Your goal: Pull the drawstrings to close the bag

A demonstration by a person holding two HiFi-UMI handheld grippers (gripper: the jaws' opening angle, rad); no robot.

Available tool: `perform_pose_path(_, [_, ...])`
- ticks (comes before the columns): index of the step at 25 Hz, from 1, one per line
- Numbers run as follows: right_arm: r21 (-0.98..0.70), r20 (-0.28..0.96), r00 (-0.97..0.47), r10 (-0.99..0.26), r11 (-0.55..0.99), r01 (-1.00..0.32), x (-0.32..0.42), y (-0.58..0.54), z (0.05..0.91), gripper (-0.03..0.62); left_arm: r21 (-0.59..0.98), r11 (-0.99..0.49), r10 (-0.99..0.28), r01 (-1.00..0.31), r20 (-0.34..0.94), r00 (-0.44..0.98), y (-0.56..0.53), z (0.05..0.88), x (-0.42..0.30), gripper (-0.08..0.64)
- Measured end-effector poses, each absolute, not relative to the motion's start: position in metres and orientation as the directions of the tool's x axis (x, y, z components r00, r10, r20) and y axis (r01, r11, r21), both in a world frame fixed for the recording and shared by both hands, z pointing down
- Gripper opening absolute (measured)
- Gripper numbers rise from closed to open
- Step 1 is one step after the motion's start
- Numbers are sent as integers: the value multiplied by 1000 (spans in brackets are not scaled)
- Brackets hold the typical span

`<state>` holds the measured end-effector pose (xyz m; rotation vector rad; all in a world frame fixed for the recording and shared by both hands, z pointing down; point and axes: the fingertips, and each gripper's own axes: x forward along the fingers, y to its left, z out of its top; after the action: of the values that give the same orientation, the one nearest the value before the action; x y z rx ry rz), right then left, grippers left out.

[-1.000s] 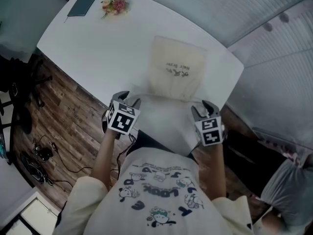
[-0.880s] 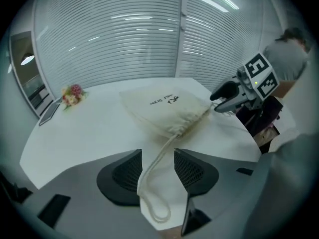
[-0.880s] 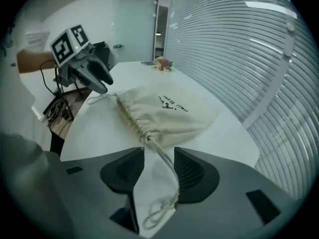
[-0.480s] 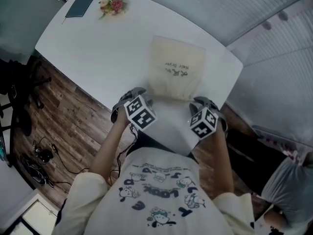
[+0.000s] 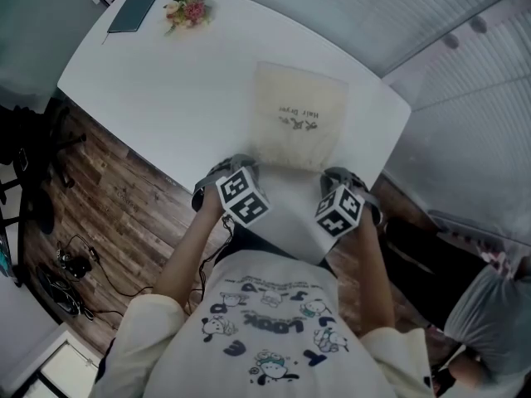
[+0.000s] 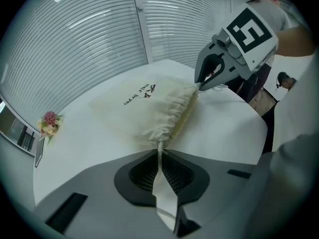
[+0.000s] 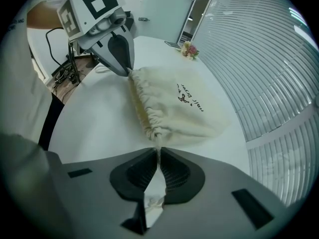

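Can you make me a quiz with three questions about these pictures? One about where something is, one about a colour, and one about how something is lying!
1. Where are the flowers?
A. on the floor
B. at the far corner of the table, by the dark notebook
C. on a chair

2. What colour is the bag?
A. cream
B. red
C. black

3. How is the bag placed?
A. hanging in the air
B. lying flat on the table
C. standing upright

Answers:
1. B, the head view shows them beside the notebook at the far end.
2. A, its cloth is pale cream in every view.
3. B, it rests flat on the white tabletop.
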<state>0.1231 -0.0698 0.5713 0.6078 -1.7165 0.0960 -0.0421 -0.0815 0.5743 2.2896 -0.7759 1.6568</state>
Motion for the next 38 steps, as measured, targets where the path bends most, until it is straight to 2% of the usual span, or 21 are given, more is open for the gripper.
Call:
perform_pose_path(6, [340, 910, -36, -412, 795, -503, 135, -71, 570, 28, -62, -792, -274, -608, 925, 262, -75, 576, -37, 54])
perform_pose_path(11, [313, 889, -59, -454, 697, -646, 136, -71, 564, 25, -78, -702, -328, -708, 918, 224, -76, 574, -40, 51])
perform_pose_path(15, [129, 853, -126, -507, 438, -890, 142, -75, 549, 25, 98, -506, -336, -857, 892, 301, -75, 570, -38, 51])
perform_pose_path(19, [-27, 812, -104, -574, 142, -990, 159, -75, 546, 22, 216, -326, -393, -920, 854, 340, -79, 566, -26, 51])
perform_pose_path(22, [-93, 784, -73, -616, -1, -996, 168, -70, 542, 21, 240, -244, -430, -940, 842, 327, -76, 562, -21, 49])
perform_pose_path(28, [-238, 738, -55, -672, -183, -954, 176, -70, 532, 21, 338, -110, -520, -935, 781, 344, -92, 549, -27, 49])
perform_pose_path(34, [-378, 700, -53, -712, -307, -873, 185, -71, 528, 18, 448, 16, -504, -894, 775, 380, -91, 559, -35, 49])
perform_pose_path(38, [-434, 689, -32, -724, -377, -818, 197, -70, 533, 17, 456, 78, -509, -887, 783, 357, -95, 565, -50, 48])
